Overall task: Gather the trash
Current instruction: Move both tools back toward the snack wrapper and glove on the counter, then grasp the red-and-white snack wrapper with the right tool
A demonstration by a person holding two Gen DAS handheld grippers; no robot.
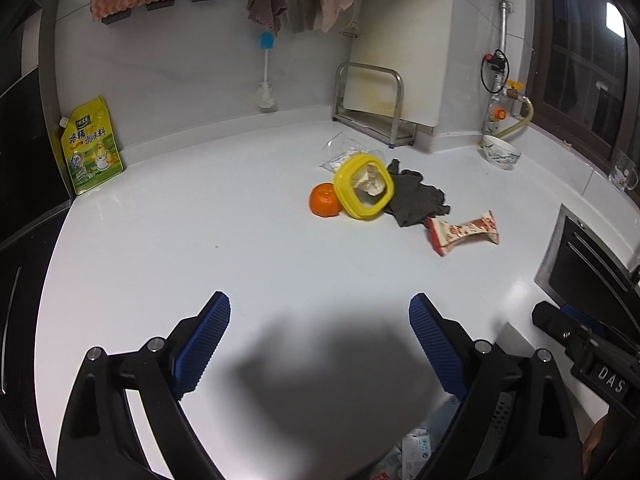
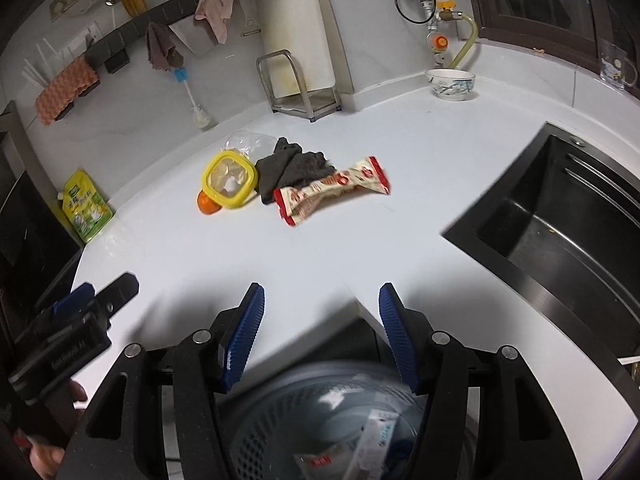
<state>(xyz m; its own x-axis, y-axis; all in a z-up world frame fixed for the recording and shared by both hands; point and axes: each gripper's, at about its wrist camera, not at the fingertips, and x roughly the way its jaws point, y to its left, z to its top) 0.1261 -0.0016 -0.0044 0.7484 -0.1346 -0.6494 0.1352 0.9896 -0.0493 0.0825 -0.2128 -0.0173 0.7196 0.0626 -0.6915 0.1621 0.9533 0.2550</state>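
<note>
- White bench (image 2: 400, 184) carried a snack wrapper (image 2: 332, 190); orange (image 2: 207, 205) half hidden behind yellow lid (image 2: 229, 179).
- Left hand-held gripper (image 1: 320, 312) and right hand-held gripper (image 2: 322, 304): fingers apart, empty.
- Waste basket (image 2: 320, 420) blurred, cut off.

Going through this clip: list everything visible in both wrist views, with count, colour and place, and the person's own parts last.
White countertop: one, white, underlies everything.
Red-and-cream snack wrapper: one, mid-counter, beside the cloth.
Dark grey crumpled cloth: one, behind the wrapper.
Yellow-rimmed clear container: one, tipped on its side, left of the cloth.
Orange fruit: one, against the container.
Clear plastic bag: one, behind the container.
Yellow-green seasoning pouch: one, far left, against the wall.
Patterned white bowl: one, back right.
Metal rack: one, silver, back wall.
Dark sink: one, right.
Grey mesh bin: one, below the counter edge, holding scraps.
Left hand-held gripper: open, empty.
Right hand-held gripper: open, empty.
</note>
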